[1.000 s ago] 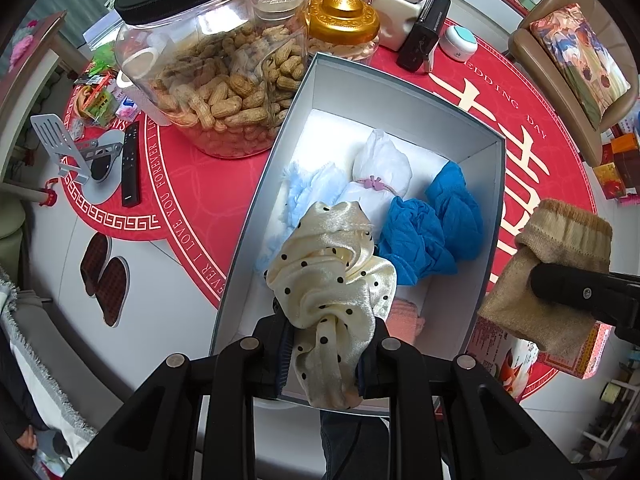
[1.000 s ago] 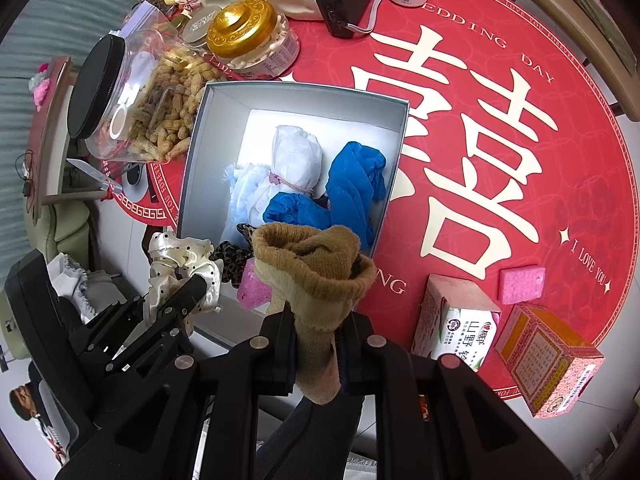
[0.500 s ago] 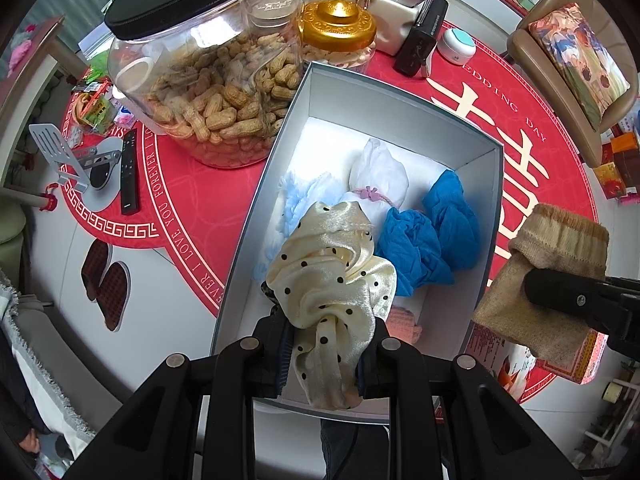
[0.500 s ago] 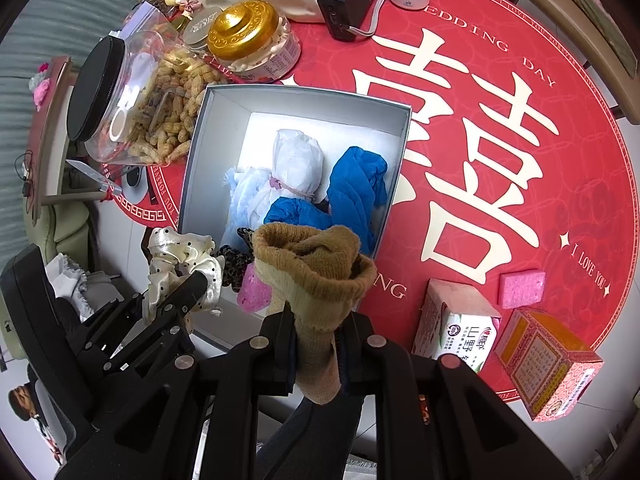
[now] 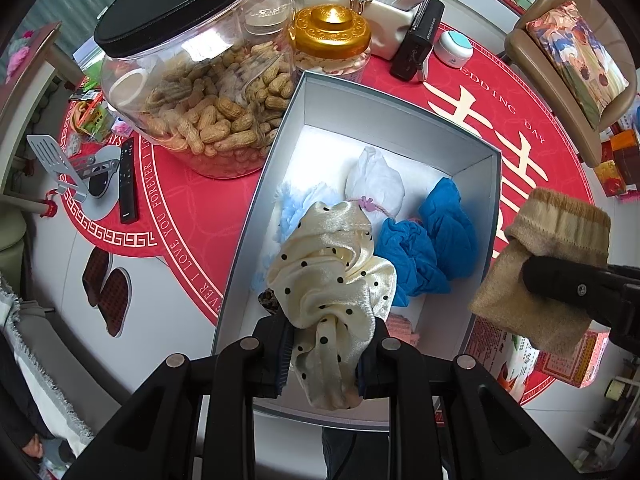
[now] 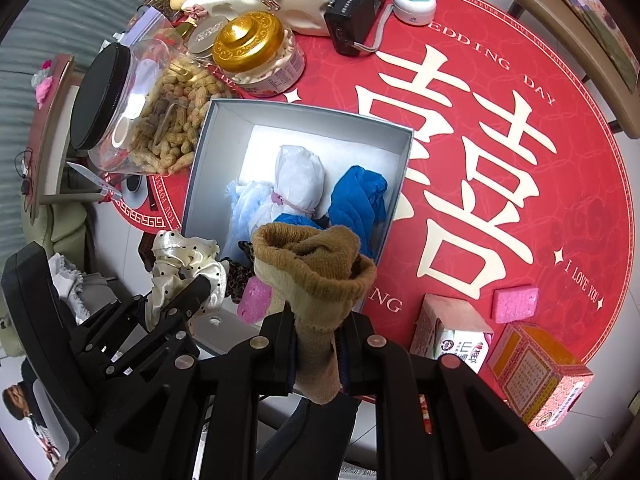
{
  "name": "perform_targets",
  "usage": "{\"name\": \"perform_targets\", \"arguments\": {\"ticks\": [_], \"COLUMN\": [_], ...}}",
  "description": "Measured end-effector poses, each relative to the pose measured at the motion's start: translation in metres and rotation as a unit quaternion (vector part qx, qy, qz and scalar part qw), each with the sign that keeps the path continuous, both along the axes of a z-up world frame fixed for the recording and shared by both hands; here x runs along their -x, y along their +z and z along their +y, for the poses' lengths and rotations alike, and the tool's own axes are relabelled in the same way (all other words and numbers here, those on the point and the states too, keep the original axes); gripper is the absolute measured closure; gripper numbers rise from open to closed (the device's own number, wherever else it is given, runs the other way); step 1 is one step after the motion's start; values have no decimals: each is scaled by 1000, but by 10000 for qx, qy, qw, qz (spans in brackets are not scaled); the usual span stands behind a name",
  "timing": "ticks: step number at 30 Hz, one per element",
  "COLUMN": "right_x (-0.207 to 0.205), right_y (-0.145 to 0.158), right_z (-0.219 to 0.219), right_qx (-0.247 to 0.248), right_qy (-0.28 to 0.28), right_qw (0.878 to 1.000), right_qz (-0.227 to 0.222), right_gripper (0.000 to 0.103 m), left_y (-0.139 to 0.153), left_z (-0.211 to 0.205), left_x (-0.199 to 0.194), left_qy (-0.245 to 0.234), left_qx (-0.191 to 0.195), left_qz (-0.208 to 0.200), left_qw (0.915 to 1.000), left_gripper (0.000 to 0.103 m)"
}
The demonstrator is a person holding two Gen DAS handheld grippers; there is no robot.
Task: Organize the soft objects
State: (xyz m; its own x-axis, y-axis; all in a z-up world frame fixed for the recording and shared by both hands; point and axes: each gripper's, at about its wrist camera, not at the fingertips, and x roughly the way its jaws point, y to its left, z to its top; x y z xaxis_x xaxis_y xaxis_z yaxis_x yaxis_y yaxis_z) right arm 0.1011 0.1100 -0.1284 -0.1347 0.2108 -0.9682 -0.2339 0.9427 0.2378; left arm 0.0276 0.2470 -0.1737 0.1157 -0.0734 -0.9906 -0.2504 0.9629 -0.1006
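My left gripper (image 5: 326, 344) is shut on a cream polka-dot scrunchie (image 5: 332, 276) held above the near end of an open grey box (image 5: 360, 108). My right gripper (image 6: 316, 340) is shut on a tan sock (image 6: 316, 264), held above the box's near right corner; the sock also shows in the left wrist view (image 5: 548, 272). Inside the box lie a white tied bundle (image 6: 298, 178), a blue cloth (image 6: 360, 200), a pale blue fluffy item (image 6: 246, 204), a leopard-print scrunchie (image 6: 240, 272) and a pink piece (image 6: 254, 300).
A big peanut jar (image 5: 200, 92) with a black lid stands left of the box, and a gold-lidded jar (image 5: 332, 36) behind it. On the red round mat (image 6: 520, 80) lie a pink sponge (image 6: 514, 304) and two cartons (image 6: 540, 372). A chair (image 5: 568, 60) stands at the far right.
Both grippers have drifted slightly forward over the box, each keeping its hold. Nothing was released.
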Motion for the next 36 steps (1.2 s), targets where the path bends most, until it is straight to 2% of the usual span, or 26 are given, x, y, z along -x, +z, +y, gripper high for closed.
{"name": "perform_targets", "arguments": {"ticks": [8,9,10,11,12,13,15,17,20,22,25,28,36], "right_x": [-4,-4,-5,-5,-5,-4,-2,-1,3,7,12,19,40], "right_y": [5,6,8,9,11,14,19,24,32,40,50,61,91], "right_z": [15,18,20,22,26,28,29,28,22,18,13,8,-3], "right_qx": [-28,-26,-26,-25,-11,30,40,-6,-50,-95,-147,-86,-219], "right_qy": [257,313,397,465,598,702,783,807,740,696,651,611,271], "right_qw": [9993,9990,9985,9981,9971,9959,9942,9935,9935,9929,9925,9924,9928], "right_qz": [-255,-304,-368,-406,-472,-566,-741,-807,-867,-956,-1019,-1065,-1145], "right_gripper": [85,85,85,81,65,37,14,13,0,0,0,0,0], "left_y": [0,1,1,3,4,8,13,14,26,33,36,39,64], "left_z": [-2,-2,-2,-2,-2,-2,-3,-1,4,10,16,13,12], "left_x": [-2,-2,-2,-1,-1,1,2,2,8,13,16,22,52], "left_qy": [-4,2,17,30,35,44,13,42,148,388,498,344,174], "left_qx": [16,40,39,-9,-83,-226,-392,-358,-192,-34,180,-166,-529], "left_qz": [-27,-50,-67,-84,-107,-197,-276,-199,-500,-610,-421,-288,-231], "left_qw": [10000,10000,10000,10000,9999,9995,9988,9992,9985,9974,9977,9989,9982], "left_gripper": [79,76,69,43,18,14,14,14,14,14,14,14,14]}}
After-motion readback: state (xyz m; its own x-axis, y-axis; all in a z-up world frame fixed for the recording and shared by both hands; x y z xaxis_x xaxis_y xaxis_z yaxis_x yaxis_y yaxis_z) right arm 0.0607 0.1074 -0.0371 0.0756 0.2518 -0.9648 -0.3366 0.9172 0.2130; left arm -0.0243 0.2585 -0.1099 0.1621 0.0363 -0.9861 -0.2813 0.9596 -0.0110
